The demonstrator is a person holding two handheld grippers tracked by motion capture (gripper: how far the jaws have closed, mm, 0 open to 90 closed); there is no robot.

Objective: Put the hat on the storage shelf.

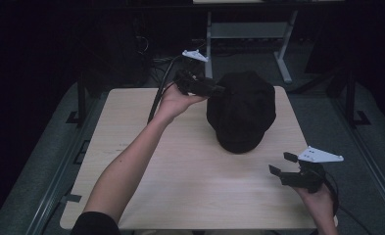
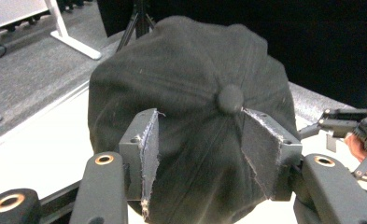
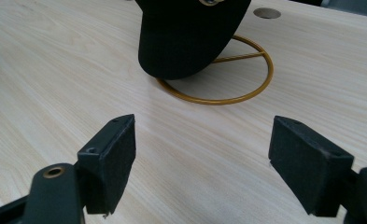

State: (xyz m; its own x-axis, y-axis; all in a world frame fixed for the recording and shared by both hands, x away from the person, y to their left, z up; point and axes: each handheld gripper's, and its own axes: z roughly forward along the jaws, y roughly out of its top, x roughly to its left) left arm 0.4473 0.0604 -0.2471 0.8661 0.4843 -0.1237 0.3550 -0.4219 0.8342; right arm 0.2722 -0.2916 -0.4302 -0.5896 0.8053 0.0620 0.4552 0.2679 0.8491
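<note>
Cap (image 1: 241, 110) top btn in L view, gold ring stand (image 3: 246, 88) in R view

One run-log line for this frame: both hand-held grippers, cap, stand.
left hand-held gripper: open, jaws astride cap crown | right hand-held gripper: open, away from cap | black cap: on gold wire stand | table: light wood

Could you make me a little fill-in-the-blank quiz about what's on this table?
1. The black cap sits on a gold ____ stand.
2. The left gripper has its jaws on either side of the cap's top ____.
3. The right gripper has its jaws ____, with nothing between them.
4. The table is made of light ____.

Missing words: wire; button; open; wood
</note>
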